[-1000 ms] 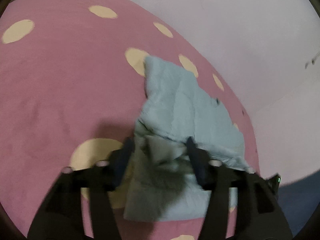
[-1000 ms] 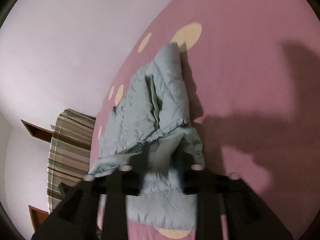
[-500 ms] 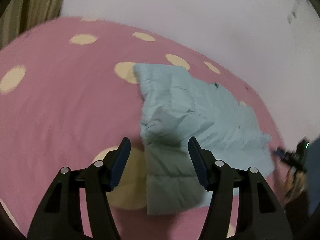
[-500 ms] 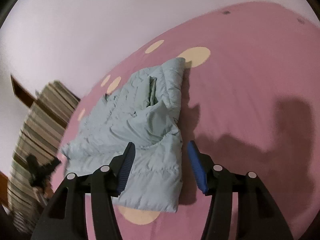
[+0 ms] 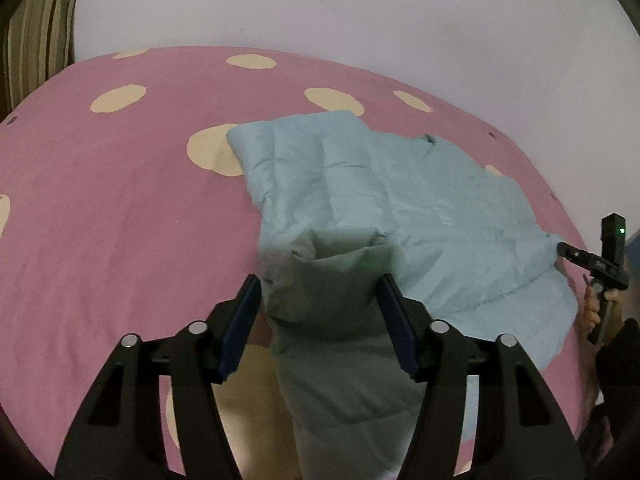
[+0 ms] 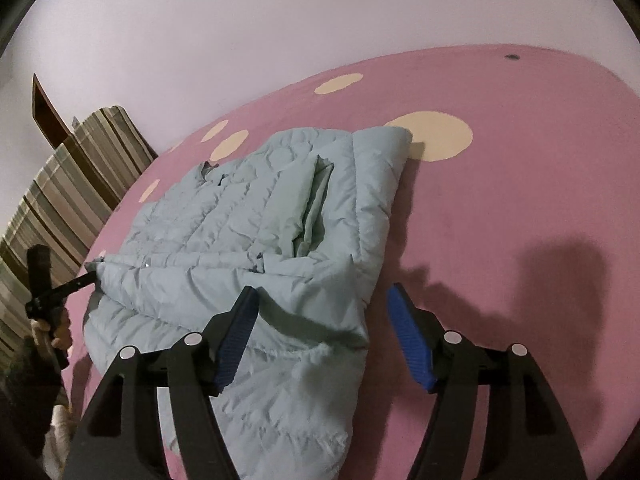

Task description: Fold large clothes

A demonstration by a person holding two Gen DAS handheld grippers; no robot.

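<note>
A light blue puffer jacket (image 5: 400, 208) lies partly folded on the pink bed cover (image 5: 120, 220). My left gripper (image 5: 318, 280) hangs over its near folded flap (image 5: 340, 300). The jaws are closing with that flap between them, and the pads do not press it. In the right wrist view the jacket (image 6: 240, 220) spreads leftward. My right gripper (image 6: 322, 292) stands open above its near hem (image 6: 304, 360), holding nothing. Each view shows the other gripper at the jacket's far edge: the right one (image 5: 568, 251) and the left one (image 6: 80, 280), each in a hand.
The bed cover carries cream dots (image 6: 432, 136) and runs up to a pale wall (image 5: 360, 20). A striped cushion or curtain (image 6: 72, 184) stands beside the bed. Bare cover lies left of the jacket in the left wrist view and right of it in the right wrist view.
Both grippers rolled level and drew back from the jacket. The right one let go of the fold it pinched and opened. The left jaws have narrowed around the near flap.
</note>
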